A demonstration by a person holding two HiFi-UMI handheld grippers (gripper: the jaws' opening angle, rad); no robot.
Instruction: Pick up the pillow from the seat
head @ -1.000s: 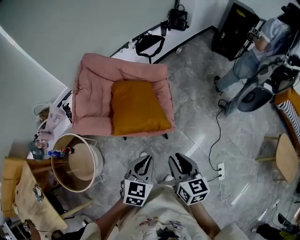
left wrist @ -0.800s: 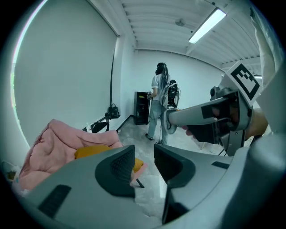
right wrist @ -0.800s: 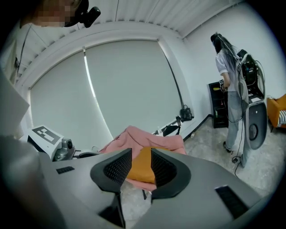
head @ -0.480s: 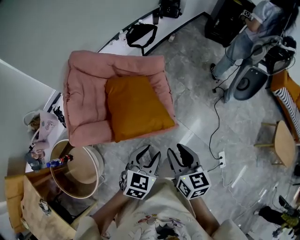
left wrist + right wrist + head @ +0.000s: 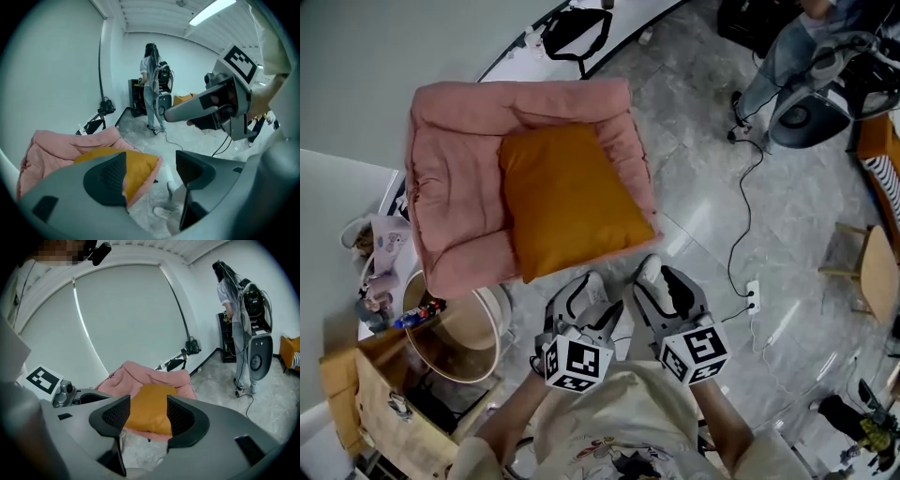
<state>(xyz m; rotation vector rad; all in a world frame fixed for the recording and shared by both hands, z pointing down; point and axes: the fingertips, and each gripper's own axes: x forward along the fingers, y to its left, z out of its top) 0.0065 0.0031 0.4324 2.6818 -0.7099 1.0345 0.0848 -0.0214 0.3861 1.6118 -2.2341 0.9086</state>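
Orange pillow [image 5: 567,197] lies on the pink seat [image 5: 450,183], toward its right side. Both sit closer to me than a second ago. Left gripper [image 5: 596,300] and right gripper [image 5: 661,277] have come forward, near the seat's near edge — both jaw pairs have just been opening, now partly apart, gripping nothing.

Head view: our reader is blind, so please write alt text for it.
An orange pillow lies on a pink seat. Just short of it hover the left hand-held gripper and right hand-held gripper, jaws just opened further, nothing between them.
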